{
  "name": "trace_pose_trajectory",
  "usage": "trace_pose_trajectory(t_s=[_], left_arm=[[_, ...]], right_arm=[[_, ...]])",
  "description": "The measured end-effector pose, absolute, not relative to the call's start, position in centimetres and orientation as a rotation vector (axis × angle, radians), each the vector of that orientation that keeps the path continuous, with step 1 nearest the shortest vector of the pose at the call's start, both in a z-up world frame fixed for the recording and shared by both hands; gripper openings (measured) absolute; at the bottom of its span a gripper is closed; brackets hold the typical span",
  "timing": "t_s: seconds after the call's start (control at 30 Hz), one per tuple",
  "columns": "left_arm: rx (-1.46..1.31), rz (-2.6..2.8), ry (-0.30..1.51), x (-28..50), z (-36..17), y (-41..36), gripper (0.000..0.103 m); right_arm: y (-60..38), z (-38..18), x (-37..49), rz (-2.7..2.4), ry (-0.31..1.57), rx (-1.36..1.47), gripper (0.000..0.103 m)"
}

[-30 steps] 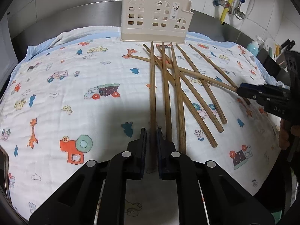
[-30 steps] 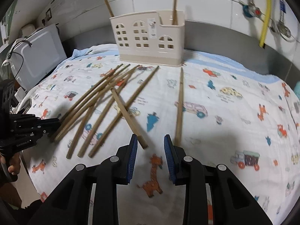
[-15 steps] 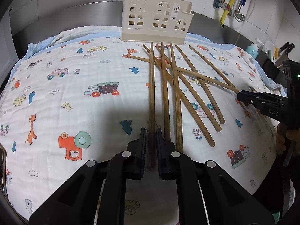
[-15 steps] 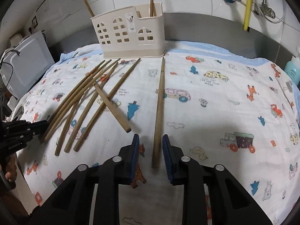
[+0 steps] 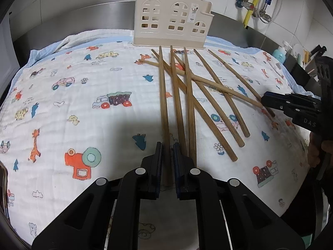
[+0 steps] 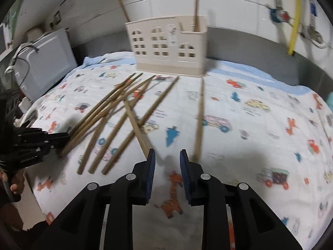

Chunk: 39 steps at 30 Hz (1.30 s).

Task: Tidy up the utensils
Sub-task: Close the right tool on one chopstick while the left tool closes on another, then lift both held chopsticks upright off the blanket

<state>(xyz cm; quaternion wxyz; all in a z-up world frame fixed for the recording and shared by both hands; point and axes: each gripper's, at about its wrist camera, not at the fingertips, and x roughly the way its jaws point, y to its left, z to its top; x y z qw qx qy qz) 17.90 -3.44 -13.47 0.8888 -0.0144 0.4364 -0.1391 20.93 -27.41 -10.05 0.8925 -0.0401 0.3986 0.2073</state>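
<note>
Several wooden chopsticks [image 5: 210, 95] lie fanned on a cartoon-print cloth [image 5: 83, 108] in front of a cream house-shaped holder [image 5: 172, 27], which has two sticks standing in it. My left gripper [image 5: 166, 145] is shut on the near end of the leftmost chopstick [image 5: 163, 104]. In the right wrist view, my right gripper [image 6: 166, 154] has its jaws opening, with only cloth between them. A lone chopstick [image 6: 199, 114] ends just outside its right finger, and a crossed chopstick [image 6: 135, 123] ends by its left finger. The holder [image 6: 168, 48] stands beyond.
A white appliance [image 6: 45, 58] stands off the cloth's left side. Bottles and a knife block [image 5: 291, 52] crowd the right end of the steel counter. Pipes and hoses [image 5: 254, 4] hang on the tiled wall. A hand [image 5: 318, 150] holds the right gripper's handle.
The lone chopstick that lay between my right gripper's jaws half a second ago now lies outside its right finger, and the right view has swung and blurred. My left gripper's grip is unchanged.
</note>
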Motion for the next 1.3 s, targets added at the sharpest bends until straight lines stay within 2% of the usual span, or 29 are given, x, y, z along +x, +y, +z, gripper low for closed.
trace_pose_trajectory(t_s=[0.1, 0.43, 0.47, 0.57, 1.13, 1.3], left_arm=[[-0.052, -0.292, 0.914, 18.0, -13.5, -3.3, 0.010], [-0.028, -0.269, 0.907, 17.9, -13.5, -3.6, 0.009], [-0.021, -0.265, 0.908, 17.9, -13.5, -3.7, 0.009], [-0.008, -0.240, 0.918, 18.2, -13.5, -4.0, 0.008], [-0.047, -0.235, 0.919, 17.9, -13.5, -3.9, 0.009], [0.030, -0.233, 0.937, 18.3, -13.4, -4.8, 0.009]], right_arm=[[-27.3, -9.5, 20.7, 0.439, 0.811, -0.072, 0.029], [-24.7, -11.2, 22.3, 0.484, 0.842, -0.152, 0.029], [-24.6, -11.4, 22.5, 0.485, 0.845, -0.157, 0.028], [-24.6, -11.7, 22.6, 0.485, 0.852, -0.158, 0.017], [-25.0, -7.2, 19.4, 0.455, 0.724, -0.054, 0.010], [-24.9, -6.2, 19.1, 0.443, 0.707, -0.029, 0.008]])
